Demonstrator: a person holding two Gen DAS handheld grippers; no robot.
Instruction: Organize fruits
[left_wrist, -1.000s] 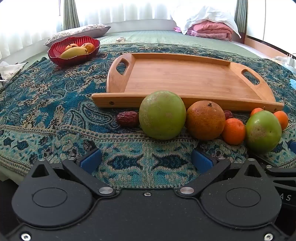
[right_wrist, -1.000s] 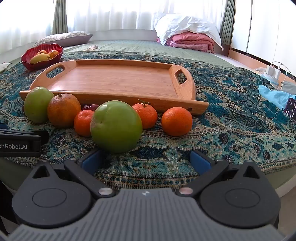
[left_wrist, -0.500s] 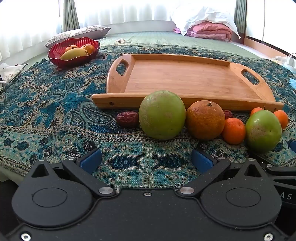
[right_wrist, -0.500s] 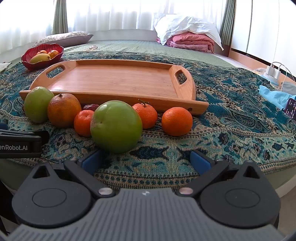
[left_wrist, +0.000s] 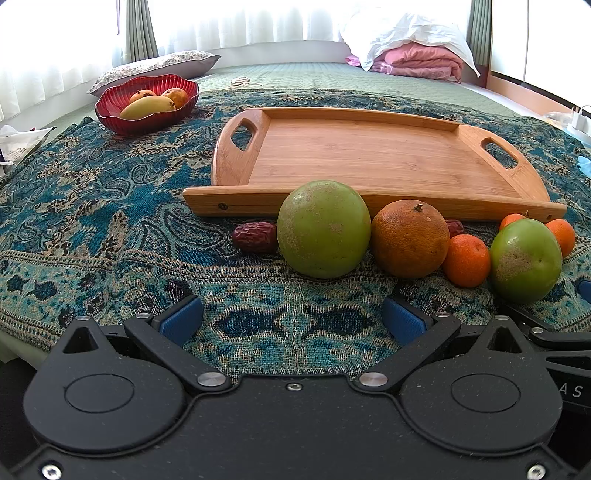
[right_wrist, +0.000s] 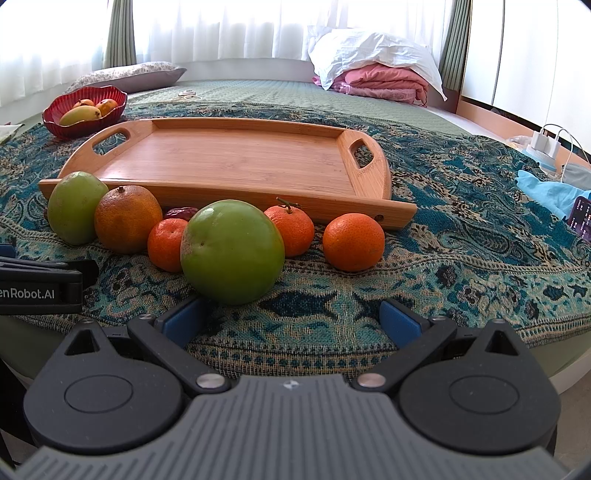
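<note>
A row of fruit lies on the patterned cloth in front of an empty wooden tray (left_wrist: 369, 162) (right_wrist: 236, 162). From left: a red date (left_wrist: 255, 236), a dull green fruit (left_wrist: 323, 229) (right_wrist: 75, 206), a rough brown orange (left_wrist: 408, 238) (right_wrist: 127, 218), small tangerines (left_wrist: 467, 260) (right_wrist: 352, 242) and a shiny green fruit (left_wrist: 524, 260) (right_wrist: 232, 251). My left gripper (left_wrist: 291, 319) is open and empty, just short of the dull green fruit. My right gripper (right_wrist: 290, 319) is open and empty, its left pad close to the shiny green fruit.
A red bowl (left_wrist: 146, 105) (right_wrist: 85, 110) with a mango and other fruit stands at the back left. Pillows and folded bedding (right_wrist: 376, 70) lie behind. A blue cloth and a phone (right_wrist: 581, 218) lie at the right. The cloth's front edge is under both grippers.
</note>
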